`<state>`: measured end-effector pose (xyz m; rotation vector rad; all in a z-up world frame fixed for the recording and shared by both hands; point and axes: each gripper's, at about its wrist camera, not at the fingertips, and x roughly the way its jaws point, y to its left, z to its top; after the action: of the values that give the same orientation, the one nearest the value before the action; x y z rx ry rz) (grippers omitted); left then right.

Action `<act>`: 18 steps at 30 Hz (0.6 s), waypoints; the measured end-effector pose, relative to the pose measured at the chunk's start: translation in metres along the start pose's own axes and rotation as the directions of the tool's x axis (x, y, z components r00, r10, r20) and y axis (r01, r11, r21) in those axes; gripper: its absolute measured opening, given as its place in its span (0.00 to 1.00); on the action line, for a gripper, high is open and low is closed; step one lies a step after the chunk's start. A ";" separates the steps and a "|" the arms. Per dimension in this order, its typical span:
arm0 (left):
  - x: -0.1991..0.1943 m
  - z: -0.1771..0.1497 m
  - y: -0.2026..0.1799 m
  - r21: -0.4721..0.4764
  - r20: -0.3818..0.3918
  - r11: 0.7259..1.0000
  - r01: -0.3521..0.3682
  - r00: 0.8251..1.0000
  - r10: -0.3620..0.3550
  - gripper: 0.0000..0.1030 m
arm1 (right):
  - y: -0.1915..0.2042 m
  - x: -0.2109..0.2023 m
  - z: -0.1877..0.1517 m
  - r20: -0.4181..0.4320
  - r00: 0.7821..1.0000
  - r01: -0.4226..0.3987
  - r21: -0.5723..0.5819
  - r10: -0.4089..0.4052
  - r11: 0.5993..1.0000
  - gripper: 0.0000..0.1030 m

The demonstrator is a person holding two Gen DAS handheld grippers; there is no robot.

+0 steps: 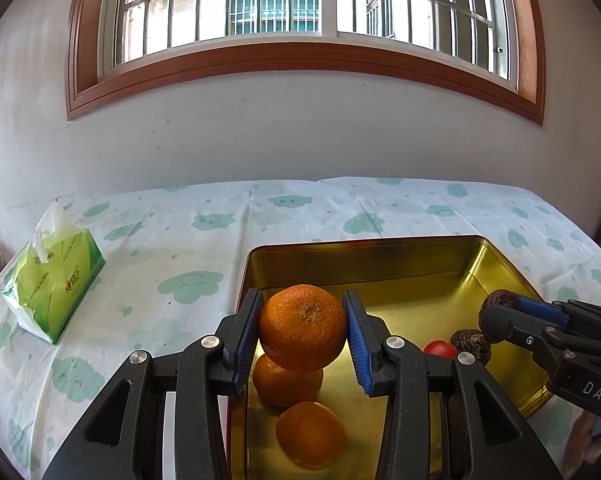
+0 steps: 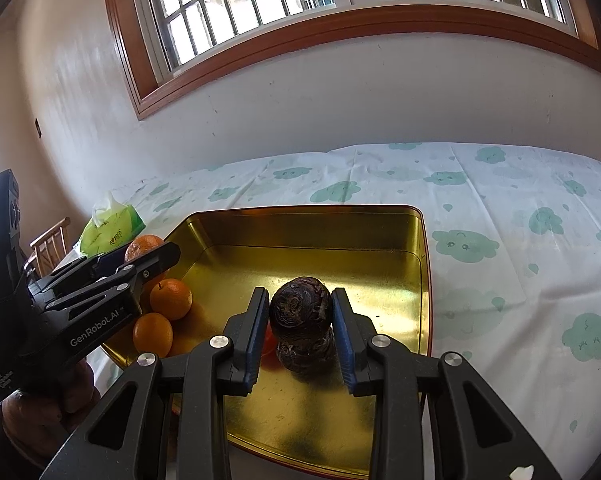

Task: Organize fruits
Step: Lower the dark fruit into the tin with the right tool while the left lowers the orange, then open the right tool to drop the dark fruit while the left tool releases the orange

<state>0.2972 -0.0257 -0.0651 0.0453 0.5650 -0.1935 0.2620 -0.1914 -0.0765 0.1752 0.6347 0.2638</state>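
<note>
Left wrist view, orange clamped between jaws, above tin

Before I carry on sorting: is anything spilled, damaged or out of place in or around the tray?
Nothing stands out. The gold tray sits flat on the tablecloth, fruit inside it, no spills. Each gripper holds one piece above it: left an orange, right a dark brown fruit.

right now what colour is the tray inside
Shiny gold tray, clearest in the right wrist view.
</note>
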 end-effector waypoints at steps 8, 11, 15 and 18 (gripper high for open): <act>-0.004 -0.001 -0.001 0.001 0.021 1.000 -0.020 1.000 0.020 0.52 | -0.004 -0.003 0.001 0.020 1.000 0.011 0.012 -0.011 1.000 0.31; -0.008 -0.001 -0.002 0.010 0.046 0.999 -0.034 0.998 0.034 0.65 | -0.003 -0.006 0.002 0.032 0.999 0.004 0.011 -0.004 1.000 0.31; -0.010 -0.001 -0.002 0.018 0.052 0.999 -0.038 0.998 0.037 0.67 | -0.002 -0.013 0.002 0.044 0.999 -0.020 0.020 0.019 1.000 0.31; -0.010 -0.001 -0.001 0.014 0.051 0.999 -0.045 0.998 0.044 0.67 | 0.003 -0.023 0.003 0.061 0.997 -0.048 0.011 0.047 0.999 0.31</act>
<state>0.2883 -0.0254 -0.0601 0.0673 0.5112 -0.1548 0.2454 -0.1954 -0.0604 0.2098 0.5726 0.2993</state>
